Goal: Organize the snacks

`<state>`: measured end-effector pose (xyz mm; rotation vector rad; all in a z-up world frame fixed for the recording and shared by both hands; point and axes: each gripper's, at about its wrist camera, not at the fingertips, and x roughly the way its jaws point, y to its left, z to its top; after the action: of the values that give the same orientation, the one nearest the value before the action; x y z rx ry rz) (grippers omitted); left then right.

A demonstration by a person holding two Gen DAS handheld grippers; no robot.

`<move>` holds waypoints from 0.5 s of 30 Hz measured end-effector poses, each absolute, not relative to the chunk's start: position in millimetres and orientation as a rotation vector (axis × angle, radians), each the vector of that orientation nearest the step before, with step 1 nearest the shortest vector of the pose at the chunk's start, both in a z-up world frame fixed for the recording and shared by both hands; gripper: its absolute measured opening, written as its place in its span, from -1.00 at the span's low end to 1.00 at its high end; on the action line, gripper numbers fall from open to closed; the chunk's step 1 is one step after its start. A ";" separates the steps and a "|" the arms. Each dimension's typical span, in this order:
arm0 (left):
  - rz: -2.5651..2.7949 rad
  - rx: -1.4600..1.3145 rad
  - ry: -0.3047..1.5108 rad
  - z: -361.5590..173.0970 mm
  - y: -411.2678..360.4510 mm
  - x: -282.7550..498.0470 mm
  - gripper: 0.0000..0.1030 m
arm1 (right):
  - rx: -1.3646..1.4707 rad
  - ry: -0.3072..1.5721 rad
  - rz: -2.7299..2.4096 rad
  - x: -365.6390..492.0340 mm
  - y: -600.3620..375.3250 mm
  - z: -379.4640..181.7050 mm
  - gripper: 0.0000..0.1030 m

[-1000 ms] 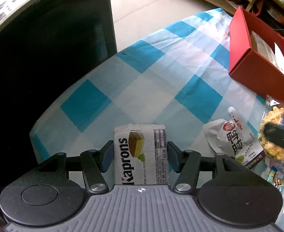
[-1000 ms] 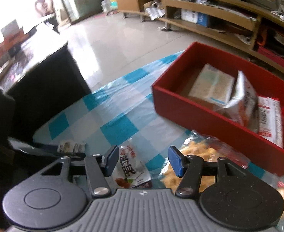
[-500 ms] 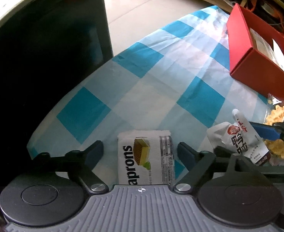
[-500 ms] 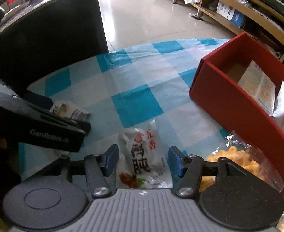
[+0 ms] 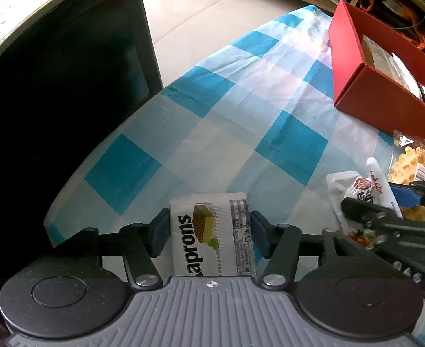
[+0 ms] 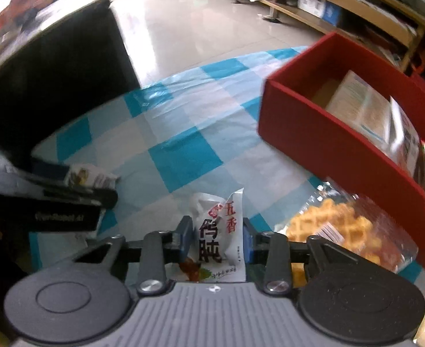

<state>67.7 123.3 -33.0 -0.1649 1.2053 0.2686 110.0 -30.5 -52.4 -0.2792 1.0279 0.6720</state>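
Left gripper (image 5: 211, 232) is closing on the wafer pack (image 5: 212, 235); right gripper (image 6: 213, 235) clenches the pouch (image 6: 216, 228). Lift both straight, then clear the box (image 6: 313, 133) wall.

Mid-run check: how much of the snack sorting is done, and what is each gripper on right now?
Done: several packets already lie in the red box. In hand: the left gripper is closing on the Kaprons wafer pack, pads at its sides; the right gripper is shut on the white pouch. Both are still at the checked tablecloth. Left: boxing those two, then the waffle bag beside the box.
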 end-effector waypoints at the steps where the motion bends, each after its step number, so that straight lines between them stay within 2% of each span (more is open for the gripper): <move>1: 0.265 -0.171 1.207 -32.9 123.3 67.5 0.26 | -0.275 1.029 0.667 110.3 -32.9 -51.0 -0.37; 15: 0.232 -0.202 1.208 -28.8 115.5 66.2 0.26 | -0.166 1.030 0.648 113.0 -52.9 -41.0 -0.55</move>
<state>66.2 115.5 -28.8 -0.2021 1.2084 0.2321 113.0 -52.9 -41.0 -0.1664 1.0299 0.6483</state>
